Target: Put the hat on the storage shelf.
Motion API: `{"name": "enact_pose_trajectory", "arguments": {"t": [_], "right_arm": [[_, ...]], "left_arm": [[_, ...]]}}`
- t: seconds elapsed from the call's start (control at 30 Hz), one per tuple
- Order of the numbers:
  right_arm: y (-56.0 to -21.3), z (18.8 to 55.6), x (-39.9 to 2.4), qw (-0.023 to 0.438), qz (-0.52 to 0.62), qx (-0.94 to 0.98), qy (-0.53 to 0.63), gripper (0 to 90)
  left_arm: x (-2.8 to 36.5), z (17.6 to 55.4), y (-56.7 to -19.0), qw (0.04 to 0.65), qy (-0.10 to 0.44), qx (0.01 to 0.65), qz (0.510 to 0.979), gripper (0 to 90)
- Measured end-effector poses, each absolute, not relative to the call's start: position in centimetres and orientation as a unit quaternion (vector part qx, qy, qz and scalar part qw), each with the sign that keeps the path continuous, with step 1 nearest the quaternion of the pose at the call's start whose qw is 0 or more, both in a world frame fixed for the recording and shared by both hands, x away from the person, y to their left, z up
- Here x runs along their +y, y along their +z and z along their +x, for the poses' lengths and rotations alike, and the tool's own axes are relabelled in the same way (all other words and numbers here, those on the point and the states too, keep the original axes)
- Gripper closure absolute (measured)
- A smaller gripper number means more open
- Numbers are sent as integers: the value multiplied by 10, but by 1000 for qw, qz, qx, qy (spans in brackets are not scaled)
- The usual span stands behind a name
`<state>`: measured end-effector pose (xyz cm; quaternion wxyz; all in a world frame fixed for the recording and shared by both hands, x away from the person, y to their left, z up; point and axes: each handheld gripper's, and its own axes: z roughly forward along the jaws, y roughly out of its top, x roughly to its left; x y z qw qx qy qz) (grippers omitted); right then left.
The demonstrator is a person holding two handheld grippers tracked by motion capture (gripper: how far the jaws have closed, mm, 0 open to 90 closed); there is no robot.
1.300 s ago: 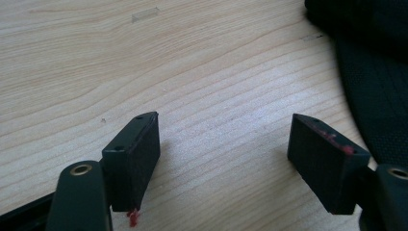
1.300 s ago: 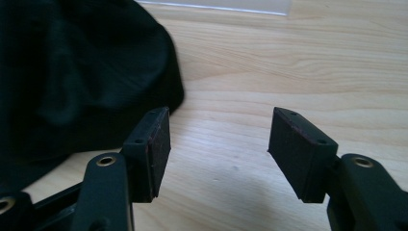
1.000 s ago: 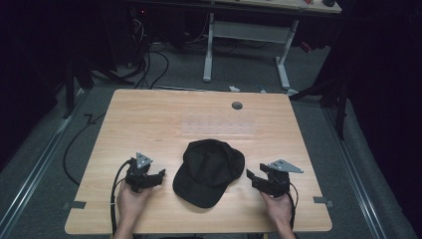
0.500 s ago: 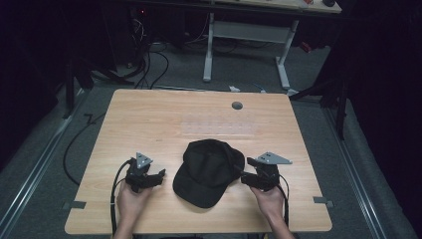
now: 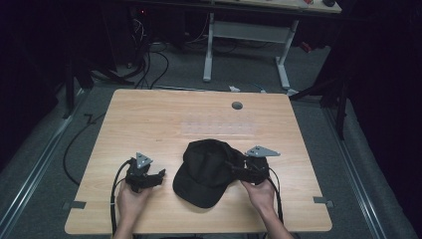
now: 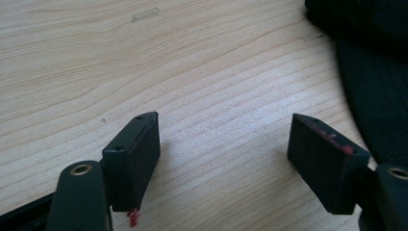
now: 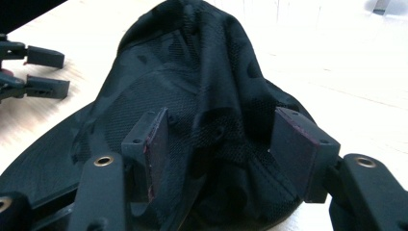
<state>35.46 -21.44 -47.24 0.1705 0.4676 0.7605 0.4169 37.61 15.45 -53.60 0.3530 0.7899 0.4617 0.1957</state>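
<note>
A black baseball cap (image 5: 206, 172) lies on the wooden table (image 5: 164, 114), brim toward the near edge. To the cap's left my left gripper (image 5: 160, 175) rests low over the wood, its jaws open with bare table between them (image 6: 223, 154); the cap's edge (image 6: 380, 96) lies just off its right jaw. My right gripper (image 5: 234, 167) reaches in over the cap's right side. In the right gripper view (image 7: 223, 144) its jaws stand open on either side of a fold of the cap's crown (image 7: 192, 72), the pads not pressing. The left gripper (image 7: 43, 72) shows beyond the cap.
A round grey cable hole (image 5: 237, 105) sits near the table's far edge, with a patch of clear tape (image 5: 219, 127) in front of it. Beyond the table stands a white desk frame (image 5: 209, 50), with cables (image 5: 149, 59) on the dark floor.
My right gripper has moved left from the table's right side onto the cap's side, its jaws now around the crown fabric. The left gripper and the cap have stayed put.
</note>
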Motion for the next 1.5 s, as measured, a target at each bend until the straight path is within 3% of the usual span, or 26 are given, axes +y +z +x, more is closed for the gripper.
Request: {"name": "enact_pose_trajectory", "arguments": {"t": [0.3, 0.4, 0.63, 0.87, 1.5], "right_arm": [[-481, 364, -214, 156, 475, 762, 411, 482], [-485, 367, -213, 136, 476, 767, 409, 556], [-488, 368, -211, 135, 469, 774, 404, 717], [-488, 368, -212, 130, 470, 771, 410, 797], [-482, 364, -220, 119, 471, 747, 454, 851]], "left_arm": [[155, 376, -536, 353, 196, 462, 790, 274], [155, 376, -536, 354, 197, 462, 789, 275], [155, 376, -536, 354, 197, 462, 789, 277], [155, 376, -536, 354, 196, 462, 789, 277], [154, 376, -536, 354, 197, 463, 789, 277]]}}
